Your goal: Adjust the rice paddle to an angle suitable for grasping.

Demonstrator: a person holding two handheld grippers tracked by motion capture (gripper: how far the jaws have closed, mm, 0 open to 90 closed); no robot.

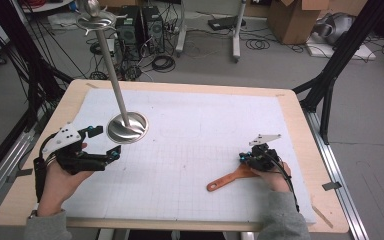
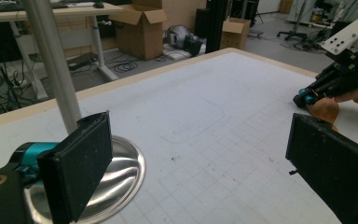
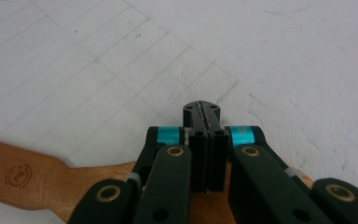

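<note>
Right gripper: jaws pressed together, empty, directly above wooden spatula blade lying flat beneath. Left gripper: jaws wide, empty, just beside metal stand base. Risks: closed tips skidding spatula; stand nudged over.

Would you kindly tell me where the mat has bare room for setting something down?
The widest free patch is mid-mat, between the metal stand and the wooden spatula, reaching to the mat's far edge and far right corner. The near strip between both hands is bare too. It is crowded at the stand's base beside the left tongs, and around the right tongs.
</note>
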